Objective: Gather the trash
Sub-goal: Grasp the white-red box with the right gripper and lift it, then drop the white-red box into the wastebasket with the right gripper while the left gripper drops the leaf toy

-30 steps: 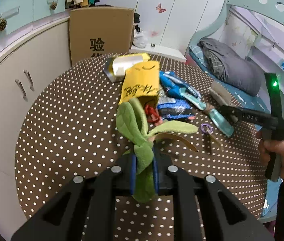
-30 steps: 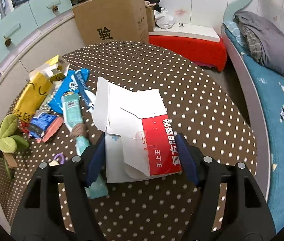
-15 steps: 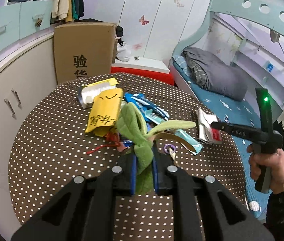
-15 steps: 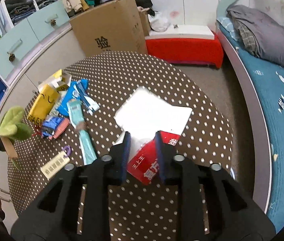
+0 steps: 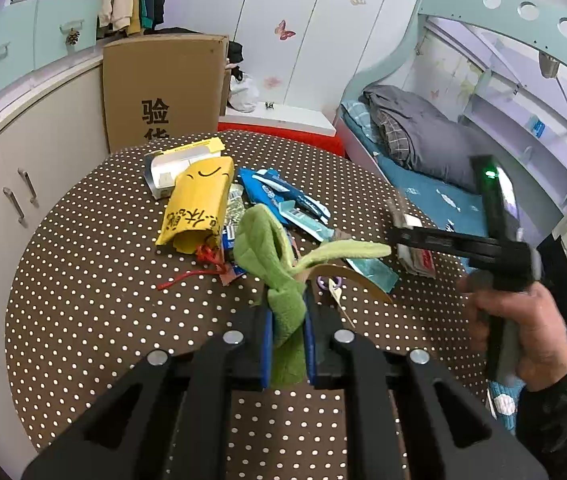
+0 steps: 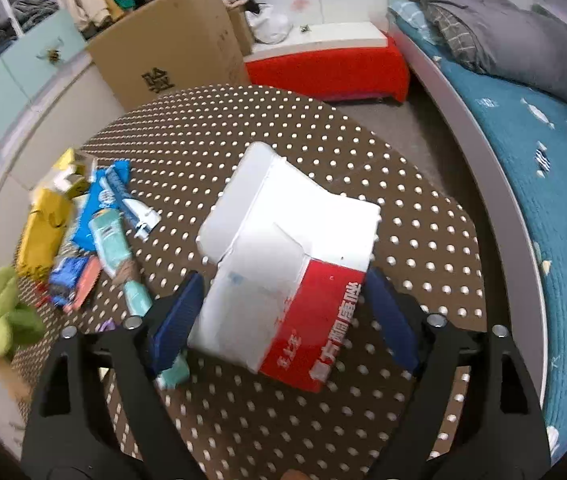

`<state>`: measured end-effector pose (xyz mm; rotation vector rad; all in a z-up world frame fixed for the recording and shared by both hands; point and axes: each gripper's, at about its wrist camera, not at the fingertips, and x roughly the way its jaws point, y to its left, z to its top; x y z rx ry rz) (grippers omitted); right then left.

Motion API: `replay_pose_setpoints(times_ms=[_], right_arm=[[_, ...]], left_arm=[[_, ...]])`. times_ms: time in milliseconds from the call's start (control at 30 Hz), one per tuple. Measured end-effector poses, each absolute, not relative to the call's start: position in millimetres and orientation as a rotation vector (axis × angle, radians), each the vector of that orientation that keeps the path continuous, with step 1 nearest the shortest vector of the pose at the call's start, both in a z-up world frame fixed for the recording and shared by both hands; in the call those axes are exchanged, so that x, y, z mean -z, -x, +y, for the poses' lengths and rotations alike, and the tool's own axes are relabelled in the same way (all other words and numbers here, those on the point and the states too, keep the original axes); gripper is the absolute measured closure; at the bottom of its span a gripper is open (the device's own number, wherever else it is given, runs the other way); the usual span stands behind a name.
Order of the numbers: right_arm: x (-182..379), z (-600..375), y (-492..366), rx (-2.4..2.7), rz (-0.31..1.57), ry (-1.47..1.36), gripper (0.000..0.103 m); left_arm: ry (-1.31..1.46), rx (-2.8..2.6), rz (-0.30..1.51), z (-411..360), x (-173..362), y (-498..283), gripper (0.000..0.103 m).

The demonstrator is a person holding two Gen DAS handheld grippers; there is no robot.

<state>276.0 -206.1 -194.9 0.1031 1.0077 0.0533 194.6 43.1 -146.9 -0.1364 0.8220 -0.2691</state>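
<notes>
My left gripper (image 5: 286, 344) is shut on a green plush leaf piece (image 5: 279, 272) and holds it above the dotted round table (image 5: 83, 280). My right gripper (image 6: 283, 320) stands wide open around a white and red carton (image 6: 283, 264), jaws at its two sides; I cannot tell whether the pads touch it. In the left wrist view the right gripper (image 5: 399, 236) is at the right, over that carton (image 5: 417, 254). Loose trash lies on the table: a yellow bag (image 5: 199, 208), blue wrappers (image 5: 279, 196), a teal tube (image 6: 117, 252).
A cardboard box (image 5: 163, 92) stands behind the table. A white and yellow carton (image 5: 179, 160) lies at the table's far side. A bed (image 6: 523, 140) runs along the right, white cabinets (image 5: 23, 168) along the left. A red-sided platform (image 6: 331, 60) is behind.
My right gripper has opened wide from shut, and the white and red carton now sits between its jaws. My left gripper still holds the green plush and has risen slightly.
</notes>
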Motion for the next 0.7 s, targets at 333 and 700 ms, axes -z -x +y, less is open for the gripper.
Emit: replay_pose_setpoints(times_ms=[333,700], right_arm=[[192,-215,-256,-0.149,0.953,-0.109,0.034],[131,-267,-226,-0.234,0.795,-0.244,0.034]], left_arm=[[0.14,0.273,0.826,44,149,-193,0.091],[0.101,0.349,0.767,11,119,-208,0.091]])
